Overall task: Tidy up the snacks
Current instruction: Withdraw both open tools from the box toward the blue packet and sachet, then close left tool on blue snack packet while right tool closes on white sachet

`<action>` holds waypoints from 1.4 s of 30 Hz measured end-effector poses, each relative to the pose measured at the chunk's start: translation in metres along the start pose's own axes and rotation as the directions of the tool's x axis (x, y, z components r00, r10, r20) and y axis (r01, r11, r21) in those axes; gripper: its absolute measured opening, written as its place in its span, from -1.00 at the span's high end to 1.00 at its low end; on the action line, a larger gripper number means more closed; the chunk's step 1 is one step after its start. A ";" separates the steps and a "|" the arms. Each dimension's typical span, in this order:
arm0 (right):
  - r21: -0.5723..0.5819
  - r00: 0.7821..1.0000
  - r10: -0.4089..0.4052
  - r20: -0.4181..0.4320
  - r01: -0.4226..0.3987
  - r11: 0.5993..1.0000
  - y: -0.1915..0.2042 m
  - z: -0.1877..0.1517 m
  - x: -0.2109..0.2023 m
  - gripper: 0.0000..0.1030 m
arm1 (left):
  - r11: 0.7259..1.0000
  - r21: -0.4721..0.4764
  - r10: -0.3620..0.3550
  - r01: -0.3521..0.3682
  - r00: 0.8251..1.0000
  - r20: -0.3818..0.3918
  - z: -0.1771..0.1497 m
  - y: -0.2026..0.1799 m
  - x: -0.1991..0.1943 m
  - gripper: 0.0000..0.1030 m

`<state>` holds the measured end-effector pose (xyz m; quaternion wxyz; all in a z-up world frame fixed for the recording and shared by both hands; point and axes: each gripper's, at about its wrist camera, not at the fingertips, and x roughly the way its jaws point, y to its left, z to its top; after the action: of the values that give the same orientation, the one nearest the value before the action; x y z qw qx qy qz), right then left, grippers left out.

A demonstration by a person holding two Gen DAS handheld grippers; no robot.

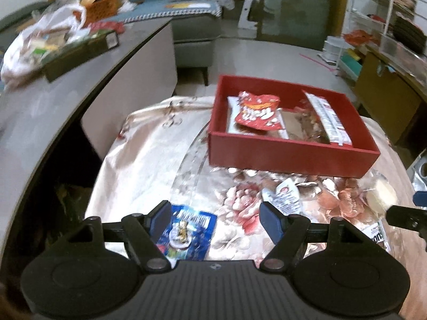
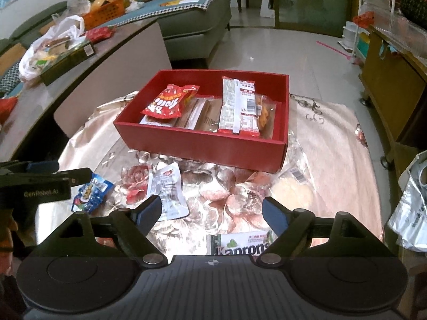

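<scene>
A red box [image 1: 291,157] [image 2: 202,146] sits on a floral cloth, holding a red snack bag [image 1: 256,112] [image 2: 170,101], a long white-and-red packet [image 2: 238,104] and flat brown packs. My left gripper [image 1: 216,218] is open just above a blue snack packet [image 1: 186,229] [image 2: 92,192], which lies near its left finger; nothing is held. My right gripper [image 2: 210,210] hangs open over the cloth, with nothing between its fingers. A white sachet [image 2: 166,192] [image 1: 284,197] lies by its left finger, a clear pack of pale round cakes [image 2: 291,189] [image 1: 381,194] by its right, and a green-and-white labelled packet [image 2: 240,244] beneath it.
A grey counter [image 1: 53,101] runs along the left, carrying a white plastic bag [image 2: 48,48], a dark green box [image 2: 69,58] and an orange basket [image 2: 106,8]. A silver foil bag [image 2: 411,208] sits at the right edge. Wooden furniture [image 2: 395,80] stands at the right, a sofa [image 2: 192,26] behind.
</scene>
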<state>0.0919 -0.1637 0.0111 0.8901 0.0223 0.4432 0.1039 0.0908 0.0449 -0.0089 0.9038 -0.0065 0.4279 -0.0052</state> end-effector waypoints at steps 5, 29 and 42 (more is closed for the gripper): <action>-0.011 1.000 0.007 -0.019 -0.007 1.000 -0.003 -0.006 -0.001 -0.69 | 0.999 -0.024 0.040 -0.041 0.998 -0.038 -0.006 0.017 0.010 -0.31; -0.056 0.992 0.035 -0.118 -0.042 0.998 0.030 0.010 0.050 -0.70 | 0.993 -0.096 0.045 -0.072 0.966 -0.254 -0.021 0.032 0.089 -0.25; -0.131 0.982 0.001 -0.190 -0.026 0.991 0.074 0.022 0.127 -0.70 | 0.992 -0.129 -0.037 0.004 0.966 -0.255 -0.023 0.031 0.070 -0.24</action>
<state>0.1716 -0.0639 -0.0651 0.8426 -0.0439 0.5180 0.1409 0.1173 0.0746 -0.0779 0.8385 -0.0677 0.5406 0.0119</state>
